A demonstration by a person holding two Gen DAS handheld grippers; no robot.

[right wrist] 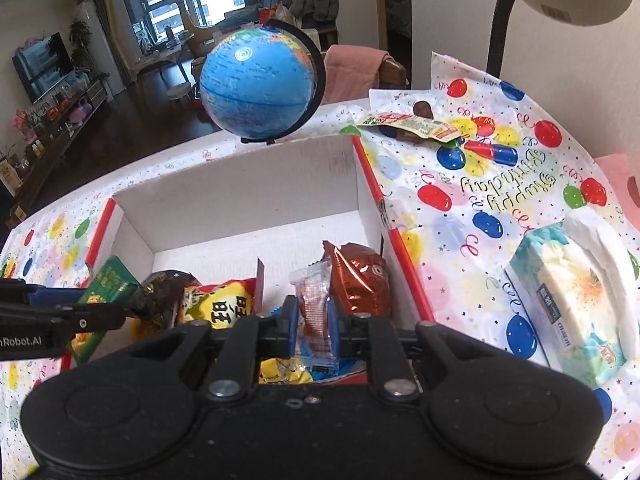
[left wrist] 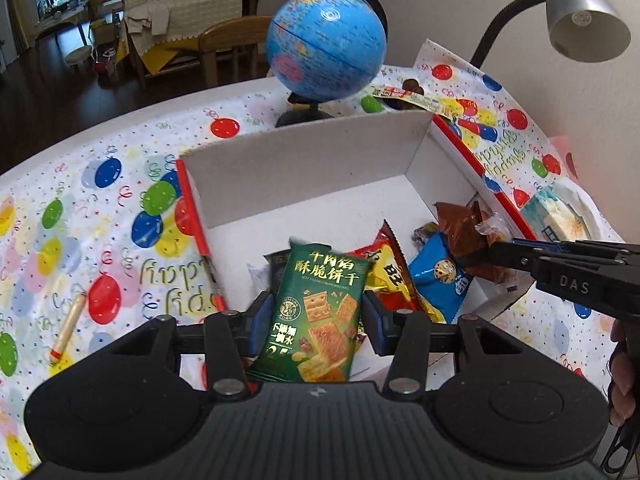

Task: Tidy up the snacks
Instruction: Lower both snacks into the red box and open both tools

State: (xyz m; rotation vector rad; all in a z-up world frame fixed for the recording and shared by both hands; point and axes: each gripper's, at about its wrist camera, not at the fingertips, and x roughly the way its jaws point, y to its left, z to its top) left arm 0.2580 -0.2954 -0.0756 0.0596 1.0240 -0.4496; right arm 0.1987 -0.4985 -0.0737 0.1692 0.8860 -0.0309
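Note:
A white cardboard box [left wrist: 304, 168] with red edges stands on the table, and several snack packs lie in its near half. My left gripper [left wrist: 316, 312] is shut on an upright green cracker pack [left wrist: 324, 304], held over the box's near end. My right gripper [right wrist: 314, 318] is shut on a small clear-wrapped brown snack [right wrist: 314, 304], also over the box [right wrist: 248, 196]. In the left wrist view the right gripper [left wrist: 494, 246] reaches in from the right with that snack [left wrist: 490, 228]. In the right wrist view the green pack [right wrist: 106, 282] shows at the left.
A blue globe [left wrist: 326, 44] stands behind the box. A desk lamp [left wrist: 586, 20] hangs at the right. A tissue pack [right wrist: 576, 300] lies right of the box, a flat snack packet [right wrist: 404, 124] behind it, and a thin stick snack [left wrist: 68, 326] on the balloon-print cloth [left wrist: 100, 200] at the left.

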